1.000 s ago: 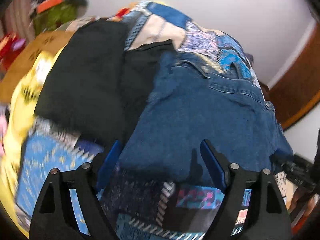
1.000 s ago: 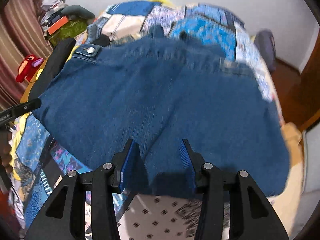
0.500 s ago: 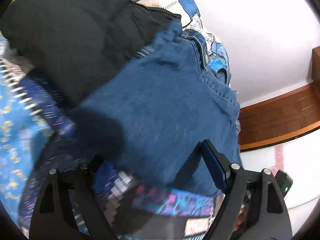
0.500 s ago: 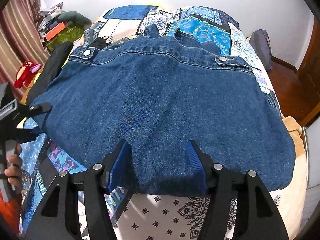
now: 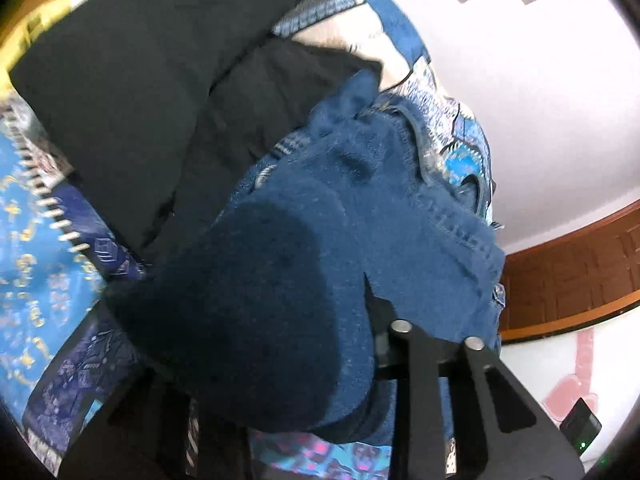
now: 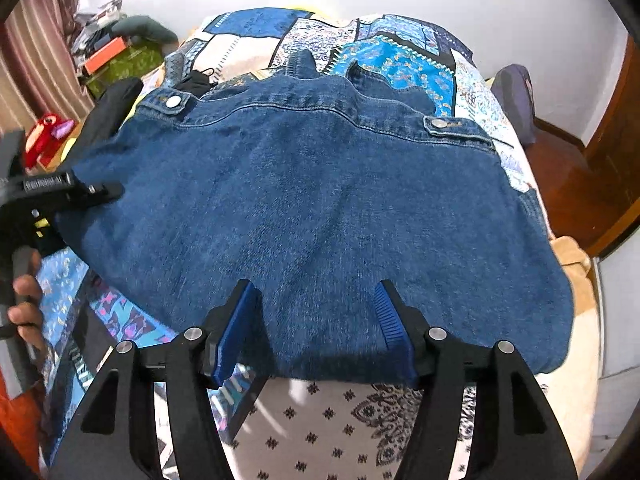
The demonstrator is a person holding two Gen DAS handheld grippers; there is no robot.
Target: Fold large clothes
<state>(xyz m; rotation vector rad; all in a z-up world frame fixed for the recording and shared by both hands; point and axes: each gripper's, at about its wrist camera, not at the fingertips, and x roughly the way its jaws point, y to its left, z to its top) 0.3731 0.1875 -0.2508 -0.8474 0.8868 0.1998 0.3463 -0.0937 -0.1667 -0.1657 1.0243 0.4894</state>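
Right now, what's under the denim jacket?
The patchwork bedspread shows around the denim jacket; black clothes lie beside its left edge. Anything beneath its middle is covered.

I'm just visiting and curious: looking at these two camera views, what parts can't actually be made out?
- Left gripper tips: left wrist view, buried under bunched denim jacket; open or shut unclear.
- Jacket's sleeves and front: right wrist view, none visible around its back panel.
- Black garment: left wrist view, blurred; type unclear.
- Shelf clutter: right wrist view, too small.
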